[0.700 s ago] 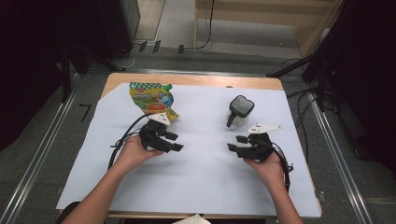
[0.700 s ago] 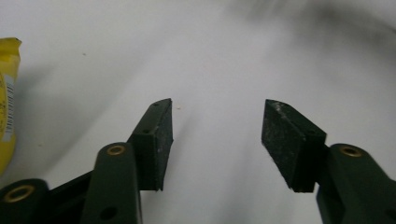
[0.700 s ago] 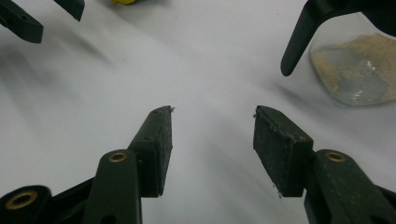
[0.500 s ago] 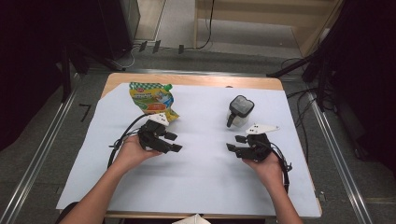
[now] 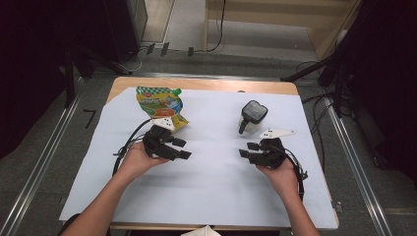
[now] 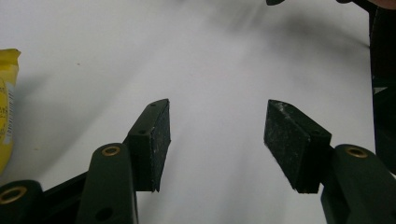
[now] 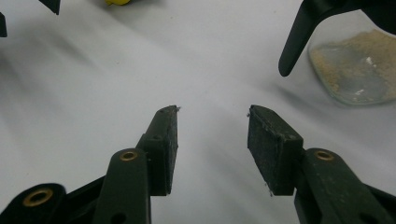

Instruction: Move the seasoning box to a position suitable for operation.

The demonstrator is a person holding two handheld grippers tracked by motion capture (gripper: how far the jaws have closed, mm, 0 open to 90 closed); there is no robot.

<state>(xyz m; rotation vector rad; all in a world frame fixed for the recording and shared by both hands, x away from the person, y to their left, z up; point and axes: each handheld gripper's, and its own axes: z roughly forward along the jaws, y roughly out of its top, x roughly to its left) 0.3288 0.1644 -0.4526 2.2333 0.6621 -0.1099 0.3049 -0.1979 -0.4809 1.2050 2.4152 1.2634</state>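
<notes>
From the high view I am judging this the approach step, my left gripper (image 5: 179, 148) hanging spread and empty just short of the pouch (image 5: 158, 104), my right gripper (image 5: 248, 150) likewise near the jar (image 5: 252, 117); in the left gripper view the pouch (image 6: 7, 112) is lying off to its left, and in the right gripper view the jar (image 7: 357, 70) is sitting ahead-right with bare paper (image 7: 210, 70) between, so next I am needing a reach forward

Left gripper (image 5: 181, 149) beside pouch (image 5: 158, 104), right gripper (image 5: 248, 151) just below jar (image 5: 251, 118); both over white sheet (image 5: 211, 191), jaws parted, nothing between them.
</notes>
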